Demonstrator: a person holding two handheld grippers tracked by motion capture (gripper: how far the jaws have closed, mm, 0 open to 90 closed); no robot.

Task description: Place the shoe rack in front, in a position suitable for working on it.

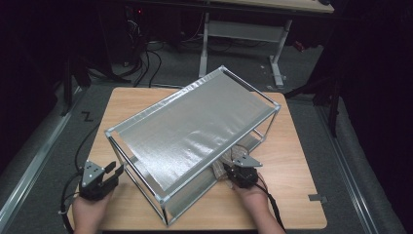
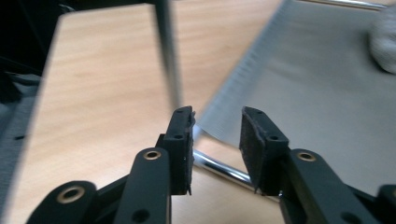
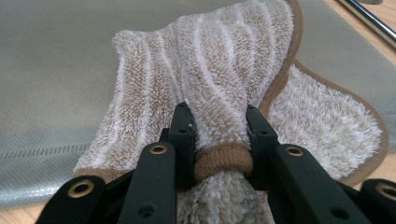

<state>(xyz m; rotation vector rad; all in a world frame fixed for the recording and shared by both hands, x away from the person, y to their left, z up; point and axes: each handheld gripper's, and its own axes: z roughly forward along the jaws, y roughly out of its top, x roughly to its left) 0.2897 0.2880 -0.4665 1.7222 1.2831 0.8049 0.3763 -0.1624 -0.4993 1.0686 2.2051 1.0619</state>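
Terry cloth (image 3: 219, 88) — soft, limp and light, striped in tan and white — is pinched in a bunched fold by the right gripper (image 3: 219, 135) on the lower shelf (image 3: 56, 70) of the metal rack (image 1: 195, 126), at its near right. It is best held at the thick bound hem, since the pile yields. No thing is held between the parted jaws of the left gripper (image 2: 217, 140) — seen at the rack's near left corner.

Bunched striped beige towel (image 3: 219, 84) on lower shelf (image 3: 56, 70)

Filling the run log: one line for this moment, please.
right tongs: shut on towel | towel: on rack's lower shelf | left tongs: open, at rack corner
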